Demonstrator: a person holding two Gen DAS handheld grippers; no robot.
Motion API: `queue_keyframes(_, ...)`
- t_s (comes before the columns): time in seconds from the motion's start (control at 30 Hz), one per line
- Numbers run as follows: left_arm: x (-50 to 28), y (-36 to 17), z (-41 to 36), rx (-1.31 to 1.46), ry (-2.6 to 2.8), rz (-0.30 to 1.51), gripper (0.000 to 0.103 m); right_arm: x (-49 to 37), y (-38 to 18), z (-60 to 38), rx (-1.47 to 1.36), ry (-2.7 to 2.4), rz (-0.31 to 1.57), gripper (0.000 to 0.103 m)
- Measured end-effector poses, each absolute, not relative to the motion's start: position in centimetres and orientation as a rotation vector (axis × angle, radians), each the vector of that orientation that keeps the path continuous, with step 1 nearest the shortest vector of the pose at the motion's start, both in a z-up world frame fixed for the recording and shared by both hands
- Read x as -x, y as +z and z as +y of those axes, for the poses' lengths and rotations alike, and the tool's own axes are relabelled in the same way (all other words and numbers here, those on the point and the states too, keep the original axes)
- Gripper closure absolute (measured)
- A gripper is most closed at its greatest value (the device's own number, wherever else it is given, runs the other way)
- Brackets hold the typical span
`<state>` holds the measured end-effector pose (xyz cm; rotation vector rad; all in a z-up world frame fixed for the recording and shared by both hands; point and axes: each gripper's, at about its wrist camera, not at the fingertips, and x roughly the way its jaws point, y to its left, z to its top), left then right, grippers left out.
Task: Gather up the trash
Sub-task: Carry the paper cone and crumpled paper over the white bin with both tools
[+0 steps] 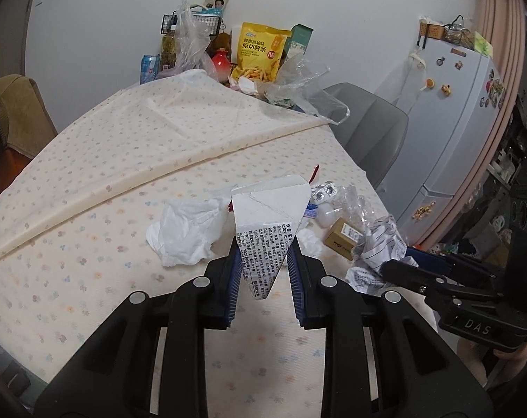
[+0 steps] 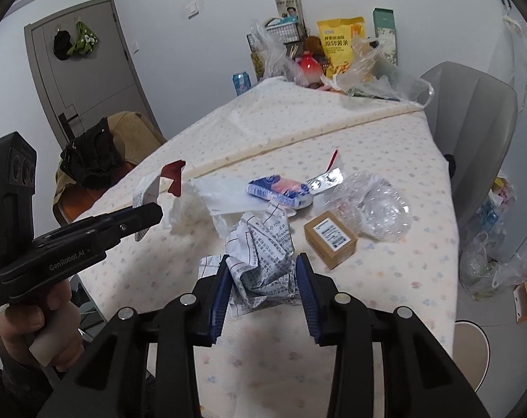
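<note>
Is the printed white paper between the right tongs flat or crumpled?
Crumpled. The printed white paper is bunched into a creased wad between the right tongs, whose blue pads press both its sides.

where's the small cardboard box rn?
In the right wrist view the cardboard box sits on the table, right of the crumpled paper and just below the clear plastic wrapper.

Both wrist views close, facing across the table (image 1: pixel 89 181), sharing its litter
</note>
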<state>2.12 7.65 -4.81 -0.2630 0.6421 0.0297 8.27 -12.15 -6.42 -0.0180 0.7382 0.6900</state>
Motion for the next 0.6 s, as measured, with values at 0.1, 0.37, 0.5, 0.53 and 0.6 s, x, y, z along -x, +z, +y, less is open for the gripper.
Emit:
queue_keyframes(0.1, -2.0, -4.3, 6.9, 0.251, 0.022, 0.632, 0.078, -8.0, -5.9, -13.6, 0.003, 0.670, 0.717, 0.066)
queue_keyframes(0.37, -3.7, -3.5, 3.2, 0.195, -0.024, 0.645, 0.078, -7.9, -4.7, -18.2, -0.058, 0.613, 0.672, 0.066)
queue_keyframes(0.5, -5.0, -3.2, 1.3, 0.175, -0.051, 0.649, 0.078, -8.2, -4.5, -20.6, -0.081, 0.572, 0.655, 0.066)
queue_keyframes(0.53, -5.2, -3.1, 1.0, 0.173, -0.055, 0.650, 0.078, -8.2, -4.5, -21.2, -0.085, 0.559, 0.653, 0.066)
queue_keyframes(0.6, -5.9, -3.1, 0.1, 0.162, -0.070, 0.652, 0.078, -8.4, -4.4, -22.4, -0.097, 0.535, 0.647, 0.066)
